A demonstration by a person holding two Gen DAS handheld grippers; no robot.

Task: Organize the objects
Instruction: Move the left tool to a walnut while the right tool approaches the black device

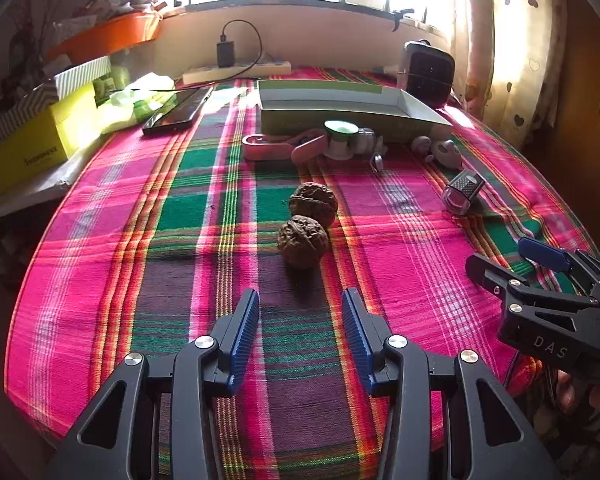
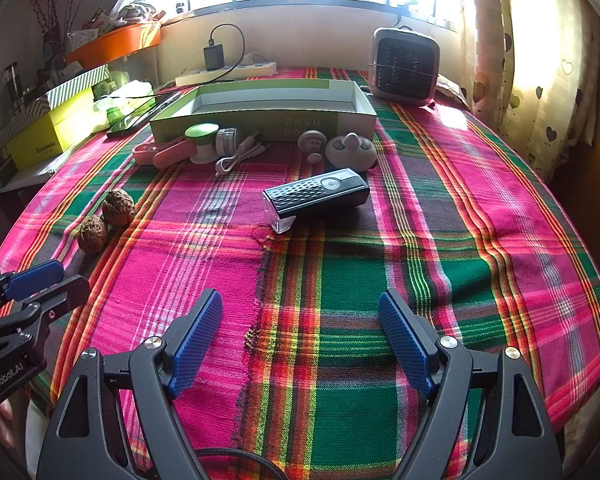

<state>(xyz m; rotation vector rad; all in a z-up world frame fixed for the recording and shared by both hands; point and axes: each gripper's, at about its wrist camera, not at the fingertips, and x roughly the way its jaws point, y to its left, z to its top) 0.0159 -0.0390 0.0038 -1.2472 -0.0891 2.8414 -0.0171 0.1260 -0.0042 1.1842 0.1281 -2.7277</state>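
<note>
Two brown walnuts [image 1: 302,241] [image 1: 313,201] lie mid-table just ahead of my open, empty left gripper [image 1: 300,312]; they also show in the right wrist view [image 2: 93,234]. A black bike light [image 2: 317,193] lies ahead of my open, empty right gripper [image 2: 300,336]. An open green-and-white box [image 2: 268,114] stands at the back. In front of it lie a pink clip [image 2: 162,152], a green-topped spool [image 2: 202,142], a tape roll [image 2: 227,140], a white cable [image 2: 240,154], a mushroom figure [image 2: 313,143] and a grey round toy [image 2: 352,152].
The table has a pink and green plaid cloth [image 2: 340,280]. A small heater [image 2: 404,66], power strip with charger [image 2: 228,70] and phone [image 1: 178,110] lie at the back. Yellow boxes [image 1: 32,144] and an orange tray [image 1: 108,36] stand at the left.
</note>
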